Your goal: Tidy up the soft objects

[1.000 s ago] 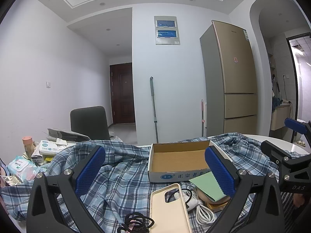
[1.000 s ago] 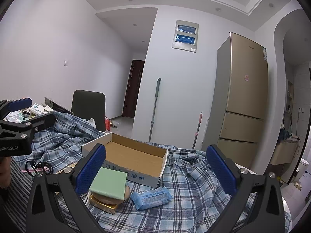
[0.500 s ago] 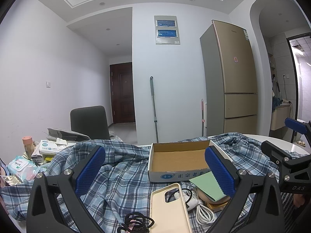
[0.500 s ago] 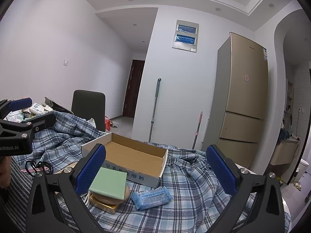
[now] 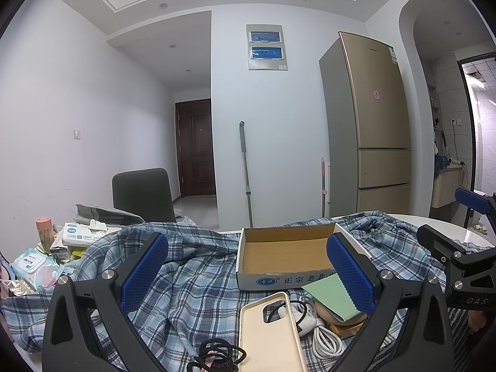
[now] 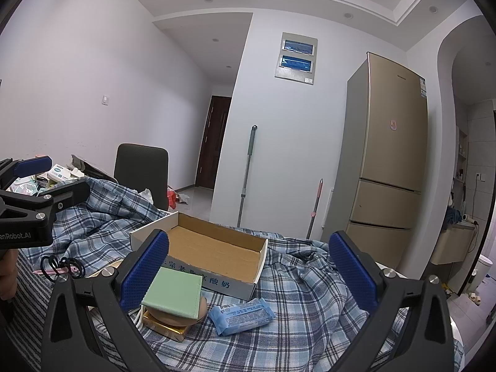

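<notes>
Plaid blue cloth [image 5: 192, 282] lies rumpled over the bench, and both tools hang above it, released and holding nothing: the left tool [image 5: 248, 274] and the right tool [image 6: 248, 274] each show wide-spread blue pads. Nearest the left tool, between its fingers, lie a cream phone case [image 5: 268, 334], black hair ties [image 5: 217, 356] and a white cable [image 5: 322, 338]. Just inside the right tool's left finger a green pad [image 6: 173, 291] sits tilted on a tan round thing and a gold packet; a crinkled blue tissue pack [image 6: 241, 314] lies flat on the cloth beside them, between the fingers. Beyond these stands an open cardboard box [image 6: 214, 251], its brown floor bare, touching the green pad's far edge. Nothing has shifted from the earlier frames; both tools stay put. Cloth right of the tissue pack gives open room up to the bench edge [image 5: 465, 232]; a dark chair [image 5: 142, 193] stands past the far-left edge
</notes>
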